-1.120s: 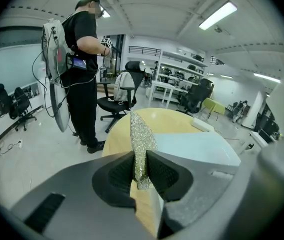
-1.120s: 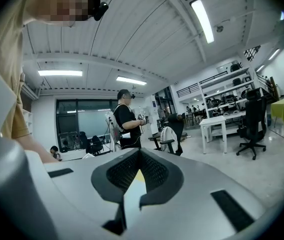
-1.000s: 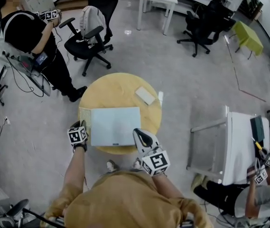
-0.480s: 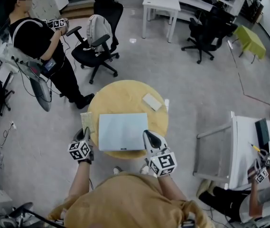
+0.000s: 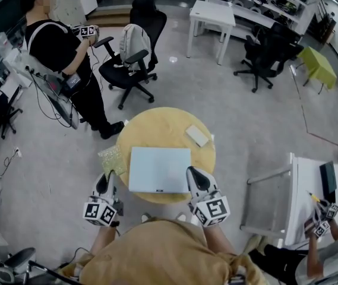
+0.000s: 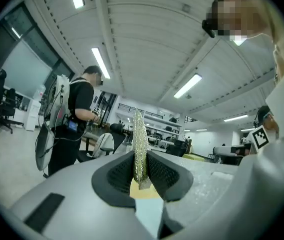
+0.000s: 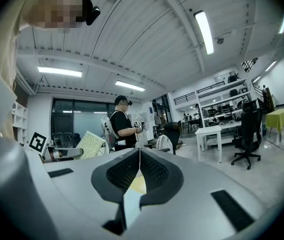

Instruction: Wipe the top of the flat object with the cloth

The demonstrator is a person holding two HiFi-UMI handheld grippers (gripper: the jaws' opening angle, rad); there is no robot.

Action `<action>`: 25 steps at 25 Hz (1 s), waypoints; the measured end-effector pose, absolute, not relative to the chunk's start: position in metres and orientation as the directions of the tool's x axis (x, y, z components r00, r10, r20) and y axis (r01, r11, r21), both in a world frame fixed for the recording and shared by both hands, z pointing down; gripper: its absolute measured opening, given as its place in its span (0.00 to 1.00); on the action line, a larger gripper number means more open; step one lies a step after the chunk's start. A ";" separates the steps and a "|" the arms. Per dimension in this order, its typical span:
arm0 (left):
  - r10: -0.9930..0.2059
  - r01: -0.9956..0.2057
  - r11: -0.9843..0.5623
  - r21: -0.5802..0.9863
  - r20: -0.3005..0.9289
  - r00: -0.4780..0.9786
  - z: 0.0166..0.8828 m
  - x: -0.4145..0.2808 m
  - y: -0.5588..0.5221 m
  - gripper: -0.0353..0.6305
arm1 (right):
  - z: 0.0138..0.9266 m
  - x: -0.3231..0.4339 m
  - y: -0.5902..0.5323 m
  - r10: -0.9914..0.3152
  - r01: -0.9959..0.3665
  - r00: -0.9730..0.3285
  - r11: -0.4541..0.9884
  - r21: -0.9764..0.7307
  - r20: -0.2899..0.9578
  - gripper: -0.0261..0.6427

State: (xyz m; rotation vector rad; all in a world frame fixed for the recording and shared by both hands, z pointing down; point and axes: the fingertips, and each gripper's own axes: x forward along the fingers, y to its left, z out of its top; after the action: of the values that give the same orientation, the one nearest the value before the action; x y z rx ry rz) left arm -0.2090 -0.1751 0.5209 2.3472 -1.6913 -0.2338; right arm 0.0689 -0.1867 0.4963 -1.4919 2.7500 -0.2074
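Head view: L gripper (image 5: 103,183) is low at the table's near-left edge, jaws clamped on the speckled cloth (image 5: 111,157). R gripper (image 5: 193,174) is pinched closed w/ nothing in it, by the flat object's near-right corner, both pointing fwd. Pale-blue flat object (image 5: 160,169) lies on the round table (image 5: 157,120), cloth just left of it and not on top yet. This looks like the approach step; next, swing the cloth over the top, lay it flat & sweep.
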 end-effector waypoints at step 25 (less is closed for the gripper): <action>-0.954 -0.956 -0.264 0.132 -0.182 0.238 0.436 -0.260 -0.115 0.15 | 0.418 -0.015 -0.180 -0.755 -0.759 -0.647 0.651 -0.006 -0.107 0.04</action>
State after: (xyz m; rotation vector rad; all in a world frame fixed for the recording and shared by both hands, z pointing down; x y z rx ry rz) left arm -0.2604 -0.1149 0.4358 2.4768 -1.9101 -0.3556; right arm -0.0146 -0.1801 0.4179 -1.2709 2.7629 0.0606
